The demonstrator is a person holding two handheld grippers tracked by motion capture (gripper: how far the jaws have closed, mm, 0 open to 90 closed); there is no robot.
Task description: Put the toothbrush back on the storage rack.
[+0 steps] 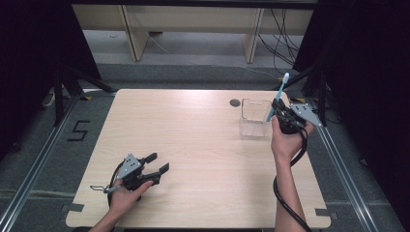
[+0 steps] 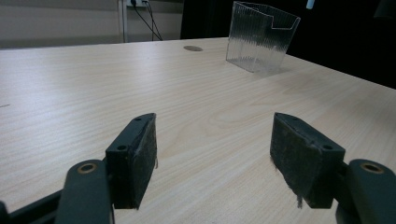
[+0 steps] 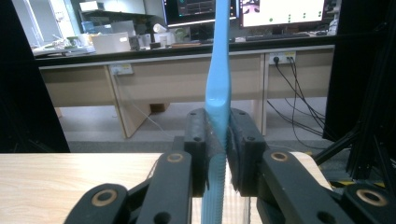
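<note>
A light blue toothbrush (image 1: 279, 95) stands nearly upright at the table's far right, with my right gripper (image 1: 279, 112) shut on its handle. In the right gripper view the two black pads (image 3: 200, 144) press the blue toothbrush handle (image 3: 218, 93) from both sides, and the handle runs up out of the frame. A clear ribbed plastic container (image 1: 255, 117) sits on the table just left of that gripper; the toothbrush's lower end hangs over its right edge. My left gripper (image 1: 158, 162) rests low at the near left, open, with bare tabletop between its pads (image 2: 133, 156).
The light wooden table (image 1: 193, 145) has a small dark round hole (image 1: 235, 102) near its far edge. The clear container (image 2: 260, 36) stands far ahead of the left gripper. Black frame legs and cables stand beyond the table's right side.
</note>
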